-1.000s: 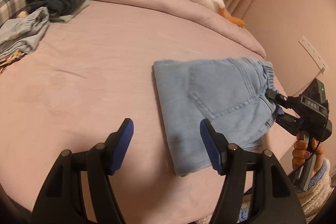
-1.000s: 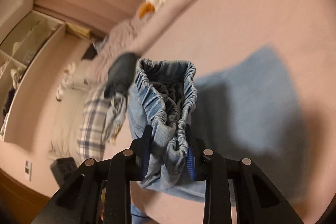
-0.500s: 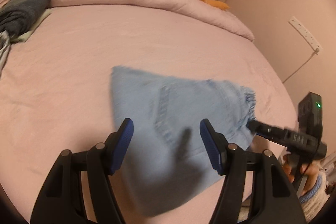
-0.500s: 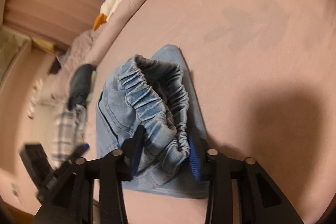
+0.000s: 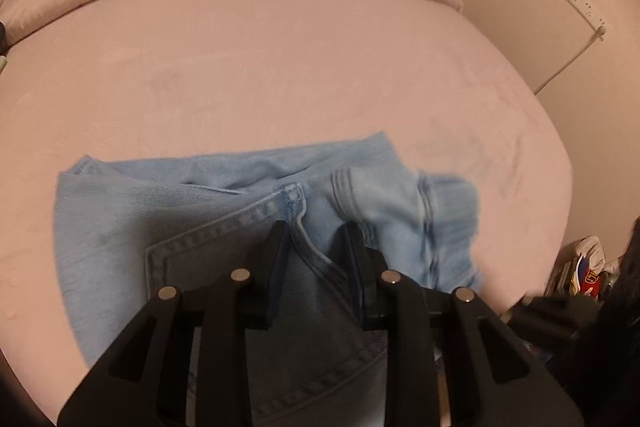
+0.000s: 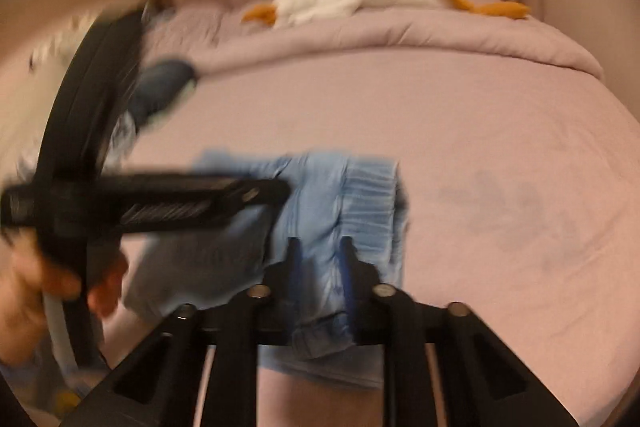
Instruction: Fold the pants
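Folded light-blue denim pants (image 5: 224,211) lie on the pink bed (image 5: 280,67), near its front edge, with both tools on them.

The left tool (image 5: 316,239) has just been closing and its jaws stand narrow astride the pocket seam, though whether the pads truly pinch cloth I cannot tell. The right tool (image 6: 320,259) has also just been closing and is clamped on the bunched elastic waistband (image 6: 368,195). By my judgement denim is soft yet fairly heavy and holds a crease; the layered stack may slide apart if lifted by one ply. Best to take hold at thick seams or the waistband, catching all layers together, and to drag low across the bed.
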### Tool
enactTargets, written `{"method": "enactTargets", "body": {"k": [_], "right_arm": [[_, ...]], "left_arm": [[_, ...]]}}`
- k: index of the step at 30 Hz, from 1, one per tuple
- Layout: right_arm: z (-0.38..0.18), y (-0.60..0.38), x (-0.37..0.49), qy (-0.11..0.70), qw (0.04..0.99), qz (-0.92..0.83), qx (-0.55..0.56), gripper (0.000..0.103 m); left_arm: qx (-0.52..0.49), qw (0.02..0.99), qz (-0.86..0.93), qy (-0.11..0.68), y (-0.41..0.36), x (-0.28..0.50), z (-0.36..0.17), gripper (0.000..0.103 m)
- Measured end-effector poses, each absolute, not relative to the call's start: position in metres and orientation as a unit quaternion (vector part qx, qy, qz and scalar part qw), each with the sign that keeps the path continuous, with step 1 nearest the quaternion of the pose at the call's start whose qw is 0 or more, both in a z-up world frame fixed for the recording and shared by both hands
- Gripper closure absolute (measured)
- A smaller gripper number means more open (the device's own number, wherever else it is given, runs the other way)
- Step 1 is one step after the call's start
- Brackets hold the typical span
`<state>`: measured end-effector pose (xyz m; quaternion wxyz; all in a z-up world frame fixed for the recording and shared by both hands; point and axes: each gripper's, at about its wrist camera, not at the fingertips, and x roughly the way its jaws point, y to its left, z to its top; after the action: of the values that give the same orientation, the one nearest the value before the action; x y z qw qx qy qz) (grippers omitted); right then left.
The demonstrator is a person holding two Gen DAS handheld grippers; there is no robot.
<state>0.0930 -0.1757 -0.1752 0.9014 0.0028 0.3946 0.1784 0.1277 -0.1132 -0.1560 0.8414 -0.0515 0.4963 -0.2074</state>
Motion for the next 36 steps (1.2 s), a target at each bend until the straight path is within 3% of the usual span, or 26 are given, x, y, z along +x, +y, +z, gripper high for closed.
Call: {"method": "enactTargets", "body": {"k": [2, 6, 9, 19, 21, 24, 32, 36], "right_arm": [[-0.195, -0.176, 0.099, 0.433, 0.881, 0.192, 0.005, 0.102], [-0.204, -0.186, 0.106, 0.44, 0.874, 0.204, 0.029, 0.102], [-0.197, -0.195, 0.108, 0.447, 0.867, 0.214, 0.044, 0.102], [-0.159, -0.183, 0.131, 0.376, 0.899, 0.221, 0.03, 0.1], [-0.162, -0.176, 0.14, 0.377, 0.903, 0.208, 0.018, 0.1], [-0.171, -0.17, 0.149, 0.395, 0.906, 0.151, -0.023, 0.1], [-0.171, -0.201, 0.145, 0.419, 0.884, 0.187, 0.09, 0.099], [-0.156, -0.191, 0.108, 0.39, 0.893, 0.222, 0.039, 0.087]], "left_arm": [[-0.06, 0.839, -0.211, 0.498, -0.109, 0.131, -0.157, 0.077], [-0.08, 0.839, -0.218, 0.492, -0.095, 0.121, -0.151, 0.074], [-0.087, 0.848, -0.214, 0.477, -0.079, 0.102, -0.142, 0.055], [-0.11, 0.853, -0.211, 0.464, -0.03, 0.025, -0.145, 0.058], [-0.089, 0.849, -0.209, 0.477, -0.033, 0.01, -0.159, 0.068], [-0.1, 0.857, -0.212, 0.459, -0.029, -0.003, -0.165, 0.069], [-0.109, 0.86, -0.191, 0.46, -0.021, 0.001, -0.156, 0.068], [-0.077, 0.87, -0.169, 0.457, -0.028, 0.0, -0.156, 0.068]]}}
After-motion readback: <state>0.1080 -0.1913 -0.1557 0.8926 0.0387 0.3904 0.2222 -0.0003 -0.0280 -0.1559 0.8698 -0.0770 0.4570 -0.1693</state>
